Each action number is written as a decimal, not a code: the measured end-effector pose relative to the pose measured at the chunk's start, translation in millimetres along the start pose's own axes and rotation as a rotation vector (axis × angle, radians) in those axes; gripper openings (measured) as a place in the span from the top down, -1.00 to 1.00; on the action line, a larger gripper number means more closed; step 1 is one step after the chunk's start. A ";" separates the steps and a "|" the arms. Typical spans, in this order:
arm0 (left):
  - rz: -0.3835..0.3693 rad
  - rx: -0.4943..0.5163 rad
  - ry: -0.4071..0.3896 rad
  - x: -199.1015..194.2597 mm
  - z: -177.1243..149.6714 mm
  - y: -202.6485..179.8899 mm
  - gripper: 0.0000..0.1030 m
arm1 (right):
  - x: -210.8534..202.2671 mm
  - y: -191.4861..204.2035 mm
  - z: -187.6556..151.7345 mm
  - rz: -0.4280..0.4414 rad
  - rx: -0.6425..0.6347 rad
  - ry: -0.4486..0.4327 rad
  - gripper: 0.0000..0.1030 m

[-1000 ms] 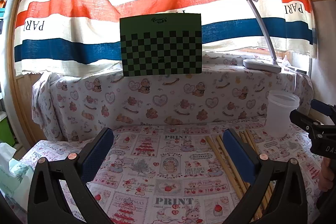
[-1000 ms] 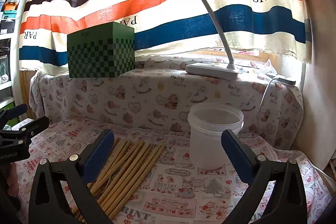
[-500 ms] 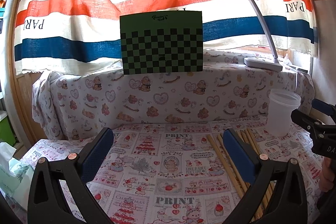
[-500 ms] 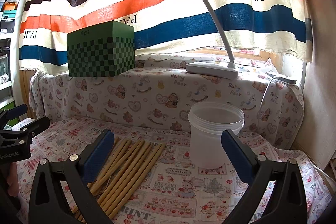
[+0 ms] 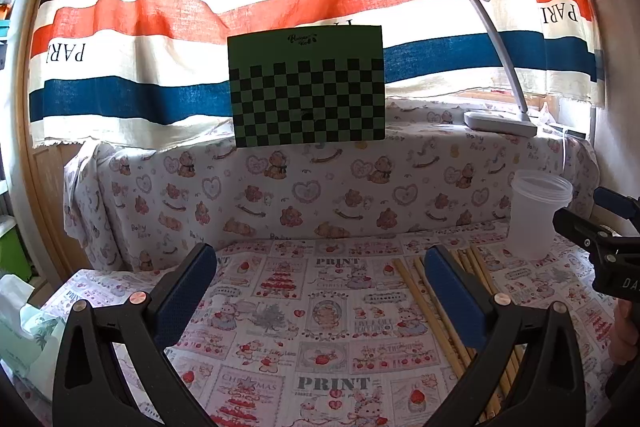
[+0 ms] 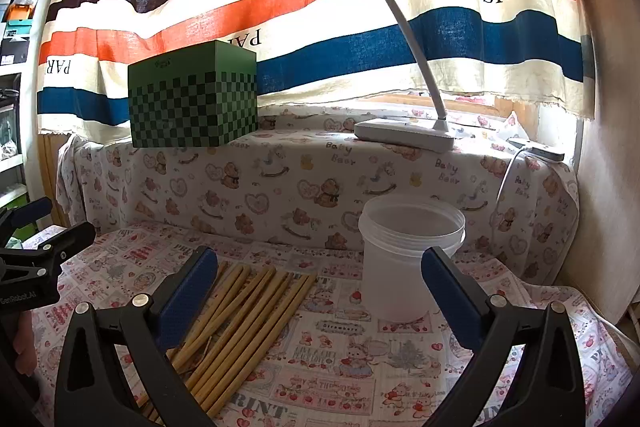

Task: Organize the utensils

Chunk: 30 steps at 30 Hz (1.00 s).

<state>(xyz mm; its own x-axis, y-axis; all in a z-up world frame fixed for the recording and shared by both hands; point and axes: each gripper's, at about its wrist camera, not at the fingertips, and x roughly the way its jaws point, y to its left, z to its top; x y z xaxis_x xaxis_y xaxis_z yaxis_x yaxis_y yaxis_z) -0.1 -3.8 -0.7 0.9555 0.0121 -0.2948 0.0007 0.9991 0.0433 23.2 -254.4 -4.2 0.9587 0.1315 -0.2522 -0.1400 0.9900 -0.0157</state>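
Across the top of both my views, from ten to two o'clock, hangs the striped curtain [image 5: 168, 27], white with brown, orange and blue bands. Below it runs the ledge [image 5: 304, 187] draped in bear-print cloth, and under my tongs spreads the table [image 5: 304, 311] in its patchwork printed cover. On the ledge at twelve o'clock in my left view sits the green checkered box [image 5: 306, 91]; from my right view it lies at ten o'clock. The white desk lamp [image 6: 404, 131] stands on the ledge at one o'clock in my right view, its arm bending up and left over the table. The translucent plastic tub [image 6: 408, 259] stands upright on the table just ahead of my right tongs, at about one o'clock, open at the top and with nothing in it that I can see. The bamboo chopsticks [image 6: 244, 319] lie flat in a loose bundle on the table, at seven o'clock in my right view and four o'clock in my left, just beside the tub and not touching it. My left gripper [image 5: 320, 291] is spread wide, holding nothing. My right gripper [image 6: 320, 291] is likewise wide apart and bare, above the chopsticks and tub.
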 end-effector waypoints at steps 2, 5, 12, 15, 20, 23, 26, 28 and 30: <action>-0.001 0.002 0.001 0.3 0.2 -0.1 -1.00 | 0.0 0.4 -0.2 0.004 -0.003 0.002 -1.00; 0.002 -0.001 0.004 0.3 0.1 -0.2 -1.00 | -0.3 0.8 -0.1 0.004 -0.004 0.003 -1.00; 0.006 0.031 -0.017 -4.0 0.9 -6.9 -1.00 | 0.4 1.0 0.0 0.006 -0.005 0.005 -1.00; 0.006 0.038 -0.013 -3.0 1.6 -8.0 -1.00 | 0.7 1.5 0.1 0.006 -0.004 0.006 -1.00; 0.008 0.032 -0.009 -2.3 1.5 -6.6 -1.00 | 0.5 1.8 -0.1 0.005 -0.004 0.005 -1.00; 0.009 0.033 -0.010 -1.9 1.7 -6.5 -1.00 | 0.7 1.9 0.1 0.005 -0.004 0.006 -1.00; 0.000 0.035 -0.009 -1.4 1.6 -6.6 -1.00 | 0.4 1.6 0.1 0.006 -0.005 0.007 -1.00; -0.004 0.039 -0.009 -1.5 1.5 -7.0 -1.00 | 0.3 1.3 0.3 0.006 -0.005 0.006 -1.00; -0.002 0.038 -0.009 -1.6 1.3 -7.1 -1.00 | 0.7 1.2 0.3 0.010 -0.003 0.008 -1.00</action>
<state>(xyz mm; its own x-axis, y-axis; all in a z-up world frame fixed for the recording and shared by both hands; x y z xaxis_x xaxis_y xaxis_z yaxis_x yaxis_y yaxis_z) -1.3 -11.0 0.7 0.9581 0.0095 -0.2863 0.0137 0.9968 0.0791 23.8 -253.1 -4.1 0.9552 0.1407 -0.2604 -0.1500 0.9886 -0.0162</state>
